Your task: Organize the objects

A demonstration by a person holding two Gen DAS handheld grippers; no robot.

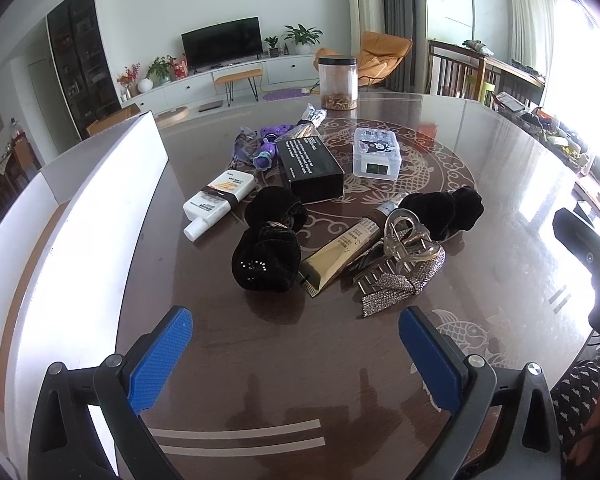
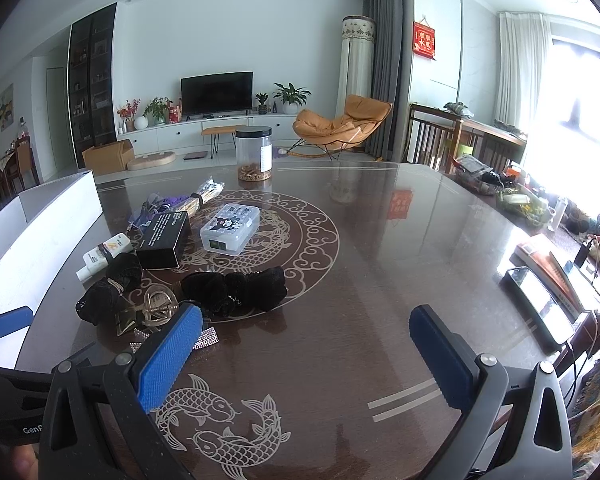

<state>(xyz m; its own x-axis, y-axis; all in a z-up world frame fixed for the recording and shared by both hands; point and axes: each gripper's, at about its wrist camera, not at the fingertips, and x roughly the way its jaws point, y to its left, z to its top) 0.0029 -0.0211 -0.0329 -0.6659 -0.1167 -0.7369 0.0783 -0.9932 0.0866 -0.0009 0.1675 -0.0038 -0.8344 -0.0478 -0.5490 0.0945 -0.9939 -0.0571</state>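
Hovering above the dark patterned table, the left gripper and the right gripper both have their blue pads spread wide with nothing between them, so nothing is picked up yet. The things to organize lie in a loose heap mid-table, just beside a white box standing open at the left edge, which I judge to be where they go. Trouble looks likeliest in the tangle nearest the left gripper: a clear claw clip rests on a rhinestone strap and against a gold tube, so a grab at any one could drag the others along. The black velvet scrunchies are soft and may squash out of the pads, while the glossy table could let the white bottle skid aside when nudged. Both grippers aiming at the same heap might also collide. As for writing, the black carton carries white print too small to read, the clear case shows a cartoon sticker, the bottle's label is illegible, and "GenP" shows on the neighbouring tool in the right wrist view. A lidded jar stands well apart at the back.
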